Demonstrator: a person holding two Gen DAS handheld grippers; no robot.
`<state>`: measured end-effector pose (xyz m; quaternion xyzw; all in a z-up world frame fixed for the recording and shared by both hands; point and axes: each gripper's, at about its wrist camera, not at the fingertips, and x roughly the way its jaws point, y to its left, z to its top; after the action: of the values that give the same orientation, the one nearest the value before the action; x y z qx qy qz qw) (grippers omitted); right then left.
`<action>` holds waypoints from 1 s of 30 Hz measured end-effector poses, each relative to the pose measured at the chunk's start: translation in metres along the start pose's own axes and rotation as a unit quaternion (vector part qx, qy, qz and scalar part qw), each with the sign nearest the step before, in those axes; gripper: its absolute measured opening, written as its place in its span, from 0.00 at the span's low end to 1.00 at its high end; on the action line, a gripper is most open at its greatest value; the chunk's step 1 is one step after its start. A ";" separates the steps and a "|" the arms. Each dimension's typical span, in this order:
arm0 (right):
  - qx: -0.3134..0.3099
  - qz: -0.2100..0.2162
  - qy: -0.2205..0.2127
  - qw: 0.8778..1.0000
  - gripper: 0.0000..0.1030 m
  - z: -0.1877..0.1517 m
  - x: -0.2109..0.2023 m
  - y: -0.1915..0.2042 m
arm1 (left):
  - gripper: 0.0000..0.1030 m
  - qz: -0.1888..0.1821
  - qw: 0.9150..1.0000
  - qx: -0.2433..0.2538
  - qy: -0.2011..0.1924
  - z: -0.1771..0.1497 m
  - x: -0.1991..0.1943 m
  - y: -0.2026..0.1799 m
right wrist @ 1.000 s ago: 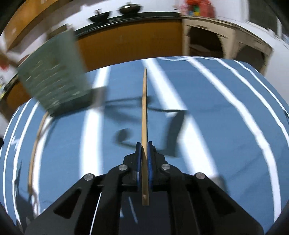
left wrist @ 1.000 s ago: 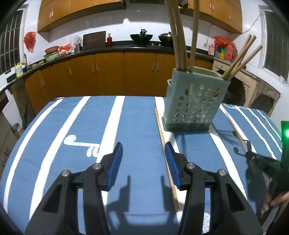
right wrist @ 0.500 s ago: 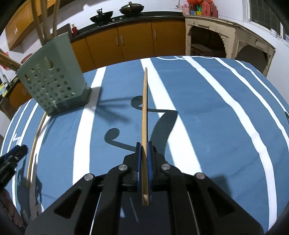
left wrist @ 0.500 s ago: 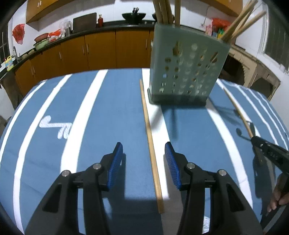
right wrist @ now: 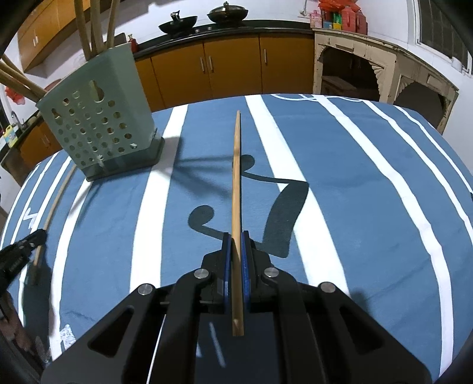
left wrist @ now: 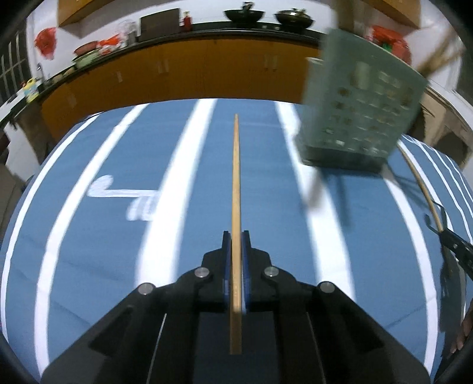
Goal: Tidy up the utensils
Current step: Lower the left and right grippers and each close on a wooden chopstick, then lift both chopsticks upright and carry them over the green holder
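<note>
Left wrist view: chopstick (left wrist: 236, 189) clamped in left gripper (left wrist: 236, 236), long axis pointing away toward cabinets (left wrist: 183, 71), above blue striped tablecloth (left wrist: 88, 236). Green perforated holder (left wrist: 360, 109) blurred here. Right wrist view shows it sharp, chopsticks standing inside (right wrist: 94, 26); right gripper (right wrist: 236, 236) clamps second chopstick (right wrist: 236, 183), same heading.

dim fisheye views, hard shadows; left view motion-blurred, edges warped.
</note>
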<state>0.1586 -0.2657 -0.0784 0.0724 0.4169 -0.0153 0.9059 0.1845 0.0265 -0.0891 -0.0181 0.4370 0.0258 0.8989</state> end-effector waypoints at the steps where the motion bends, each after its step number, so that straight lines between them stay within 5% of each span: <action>1: -0.001 -0.001 -0.001 1.000 0.07 0.000 0.000 0.001 | 0.08 -0.002 1.000 -0.002 0.001 0.001 -0.001 0.005; 22: -0.003 -0.002 -0.004 1.000 0.08 -0.008 -0.004 0.001 | 0.15 -0.005 1.000 0.010 -0.003 -0.006 -0.006 0.006; 30: -0.005 0.003 -0.003 1.000 0.07 -0.008 -0.005 0.001 | 0.08 -0.011 1.000 0.008 -0.002 -0.009 -0.008 0.006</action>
<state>0.1497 -0.2634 -0.0799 0.0692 0.4137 -0.0113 0.9077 0.1726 0.0323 -0.0883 -0.0160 0.4350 0.0126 0.9002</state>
